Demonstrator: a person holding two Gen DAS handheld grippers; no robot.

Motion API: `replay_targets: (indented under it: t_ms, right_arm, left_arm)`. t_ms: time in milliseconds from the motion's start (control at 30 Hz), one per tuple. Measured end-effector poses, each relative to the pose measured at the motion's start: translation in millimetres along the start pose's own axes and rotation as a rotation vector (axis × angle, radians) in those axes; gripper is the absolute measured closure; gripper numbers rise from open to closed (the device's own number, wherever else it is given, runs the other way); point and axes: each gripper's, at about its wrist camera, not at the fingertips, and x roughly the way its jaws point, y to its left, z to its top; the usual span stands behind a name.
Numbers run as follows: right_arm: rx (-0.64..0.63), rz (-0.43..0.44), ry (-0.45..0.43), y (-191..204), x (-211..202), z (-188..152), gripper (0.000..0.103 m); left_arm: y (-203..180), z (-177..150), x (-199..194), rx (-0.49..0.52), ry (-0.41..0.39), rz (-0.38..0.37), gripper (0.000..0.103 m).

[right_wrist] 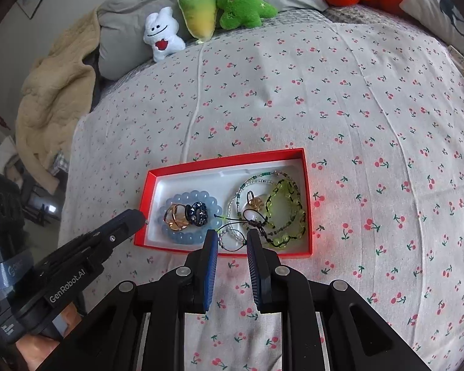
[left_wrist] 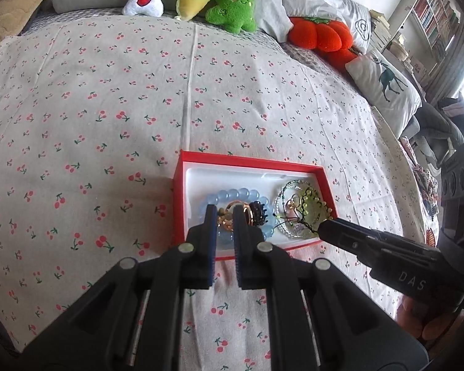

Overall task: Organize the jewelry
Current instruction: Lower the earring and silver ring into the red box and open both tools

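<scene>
**A:** Cherry-print bedsheet, plush toys along the pillows far ahead of both sets of jaws. Red jewelry box sits open on the sheet just ahead of your tips.

**B:** Jaw state?

**A:** Left gripper: narrow gap, nothing pinched that I can see. Its tips hover over the blue bead bracelet, with the gold ring showing between them and the dark stone ring just outboard of the right jaw. Right gripper: wider gap, empty. Tips sit at the near wall of the box, clear bead strand between them, green bead bracelet ahead and to the right, a small gold ring straight ahead among the strands.

**B:** Step?

**A:** Looks like sorting is mostly done: rings and blue bracelet on one side, strands on the other, nothing loose on the sheet in view. I'd read it as final tidying. Black cords are tangled through the strands; if you pick there, close on one cord only and lift slow, or the whole bundle comes up.

**B:** Any markings?

**A:** "GenRobot.AI" on the left gripper body in the right wrist view; "DAS" on the right gripper body in the left view. No readable text on the box.
</scene>
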Motion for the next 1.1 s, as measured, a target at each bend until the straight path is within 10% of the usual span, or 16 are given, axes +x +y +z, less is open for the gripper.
replay_targets:
  t_ms: [500,1100]
  right_arm:
    - [0.026,-0.013,0.029,-18.3,15.3,9.6,0.084]
    - [0.014,-0.081,0.006,-19.6,21.3,16.2,0.082]
  left_arm:
    - [-2.3,3.4,9.2,-0.001,0.008,0.015,0.090]
    - [8.8,-26.3,-20.9,0.017,0.021,0.133,0.043]
